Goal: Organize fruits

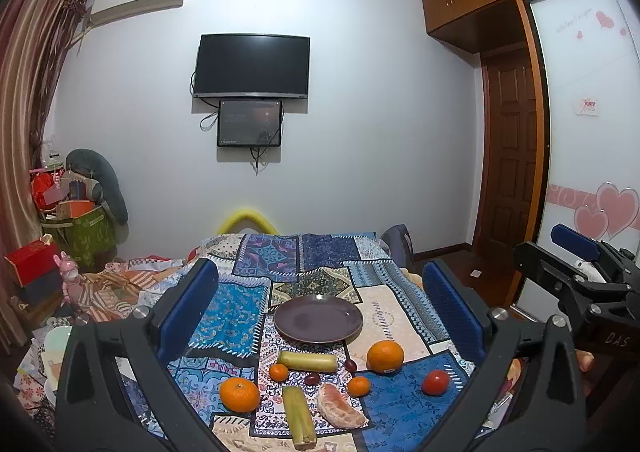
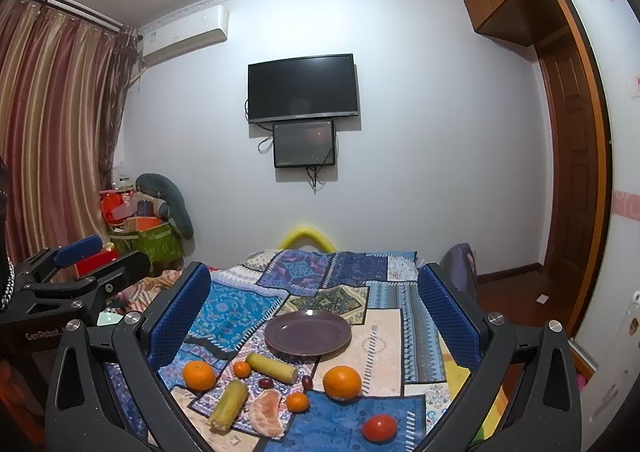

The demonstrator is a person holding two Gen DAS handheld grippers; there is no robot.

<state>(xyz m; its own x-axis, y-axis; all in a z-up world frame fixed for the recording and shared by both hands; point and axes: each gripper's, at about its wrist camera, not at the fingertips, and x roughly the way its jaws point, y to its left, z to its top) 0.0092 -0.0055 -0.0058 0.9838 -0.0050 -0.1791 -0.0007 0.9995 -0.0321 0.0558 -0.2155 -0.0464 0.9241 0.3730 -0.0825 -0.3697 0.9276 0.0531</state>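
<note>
Fruit lies loose on the patchwork blue-patterned cloth point(image 1: 240, 316): large round orange point(image 1: 385, 357), red tomato point(image 1: 435, 382), peeled pink pomelo segment point(image 1: 340, 406), two yellow-green cane pieces point(image 1: 298, 416), all just in front of the bare round purple plate point(image 1: 318, 320). Left gripper point(image 1: 320, 304) spread wide, nothing held, above the cloth. Right gripper point(image 2: 316, 310) likewise spread, nothing held.

Plate point(image 1: 318, 319) sits centre frame on the patchwork cloth point(image 1: 240, 312). Below it, lower centre, the fruit lies spread: large orange point(image 1: 385, 357) right of the upper cane piece point(image 1: 307, 361), tomato point(image 1: 435, 382) lower right, peeled segment point(image 1: 340, 406) beside the lower cane piece point(image 1: 298, 416). Television point(image 1: 252, 66) upper centre, on the wall behind.
</note>
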